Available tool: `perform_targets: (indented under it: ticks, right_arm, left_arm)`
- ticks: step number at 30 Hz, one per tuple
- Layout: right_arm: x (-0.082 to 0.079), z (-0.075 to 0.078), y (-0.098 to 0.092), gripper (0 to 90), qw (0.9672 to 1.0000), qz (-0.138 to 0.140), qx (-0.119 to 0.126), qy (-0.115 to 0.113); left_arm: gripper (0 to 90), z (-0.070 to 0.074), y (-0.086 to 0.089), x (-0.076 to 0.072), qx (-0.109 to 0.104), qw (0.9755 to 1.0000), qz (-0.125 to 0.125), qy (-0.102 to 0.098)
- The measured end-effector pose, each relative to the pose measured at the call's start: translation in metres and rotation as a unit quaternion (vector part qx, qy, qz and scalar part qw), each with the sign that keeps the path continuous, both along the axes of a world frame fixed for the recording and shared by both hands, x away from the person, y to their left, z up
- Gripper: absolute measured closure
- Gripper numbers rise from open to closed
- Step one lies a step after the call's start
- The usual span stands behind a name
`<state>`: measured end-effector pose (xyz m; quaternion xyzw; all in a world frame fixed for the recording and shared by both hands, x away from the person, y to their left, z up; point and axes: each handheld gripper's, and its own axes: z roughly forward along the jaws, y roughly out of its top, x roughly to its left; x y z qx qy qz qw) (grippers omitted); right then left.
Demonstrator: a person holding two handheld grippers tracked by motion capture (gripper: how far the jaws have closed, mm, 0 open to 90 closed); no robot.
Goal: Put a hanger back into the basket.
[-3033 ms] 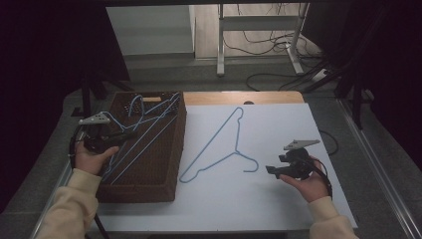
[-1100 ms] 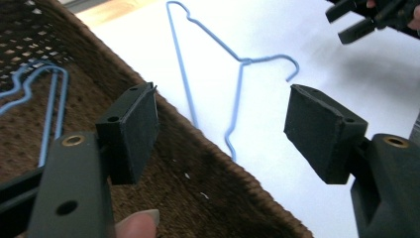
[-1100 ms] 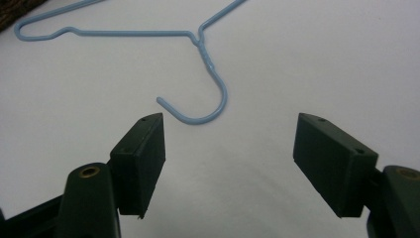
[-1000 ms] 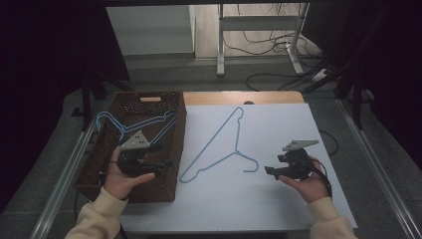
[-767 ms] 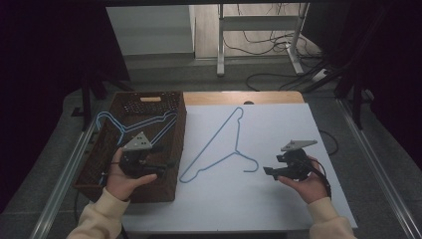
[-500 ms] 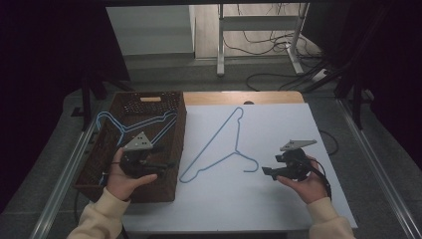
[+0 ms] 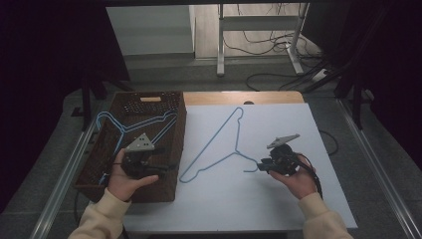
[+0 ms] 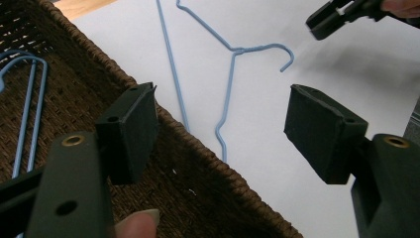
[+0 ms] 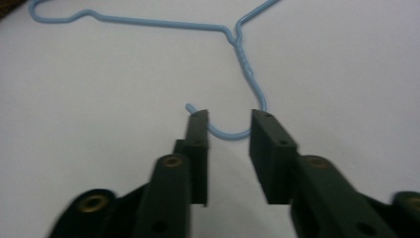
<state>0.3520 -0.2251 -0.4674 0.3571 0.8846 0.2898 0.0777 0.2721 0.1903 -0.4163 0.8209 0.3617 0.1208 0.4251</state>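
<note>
A light blue wire hanger [image 7: 221, 144] lies flat on the white worktop [image 7: 278, 199], just beside the brown wicker basket [image 7: 107, 172] that stands on the worktop's left part; its long bar runs slantwise away from the basket's right wall, and its hook end lies at the hanger's side farthest from the basket. The right claw [image 7: 261, 166], held in the person's right hand [image 7: 298, 180], sits right at that hook. In the right gripper view the right claw [image 9: 229, 130] has its two black jaws on either side of the hook's curve: the bend of the hook passes between the tips, the left jaw just beside the hook's free end and the right jaw at the shank side. The jaws have just been closing and now stand with a narrow gap, the wire between them; whether the pads already press on the wire I cannot tell. The left claw [image 7: 168, 168], in the left hand [image 7: 127, 180], hangs over the basket's near right part, pointing toward the hanger on the worktop. In the left gripper view the left claw [image 8: 223, 131] stands wide open with nothing between its jaws, the basket's woven rim below it and the hanger's hook beyond. More blue wire hangers [image 7: 127, 128] lie inside the basket, toward its far left.
</note>
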Motion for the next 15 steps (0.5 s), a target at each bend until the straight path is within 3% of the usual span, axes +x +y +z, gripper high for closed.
perform_targets:
  ticks: [4, 10, 15]
  right_arm:
    - [0.010, -0.004, 0.014, 89.5, 0.9997, 0.012, -0.016, 0.015]
    - [0.026, -0.016, 0.033, 89.8, 0.9975, 0.022, -0.053, 0.041]
    - [0.031, -0.026, 0.035, 89.8, 0.9945, 0.011, -0.090, 0.053]
  left_arm:
    - [28.8, 0.000, 0.000, 0.000, 0.000, 1.0000, -0.001, -0.001]
    - [28.8, 0.000, -0.002, -0.001, 0.002, 1.0000, -0.003, 0.000]
    - [28.9, 0.000, -0.002, -0.001, 0.003, 1.0000, -0.004, 0.000]
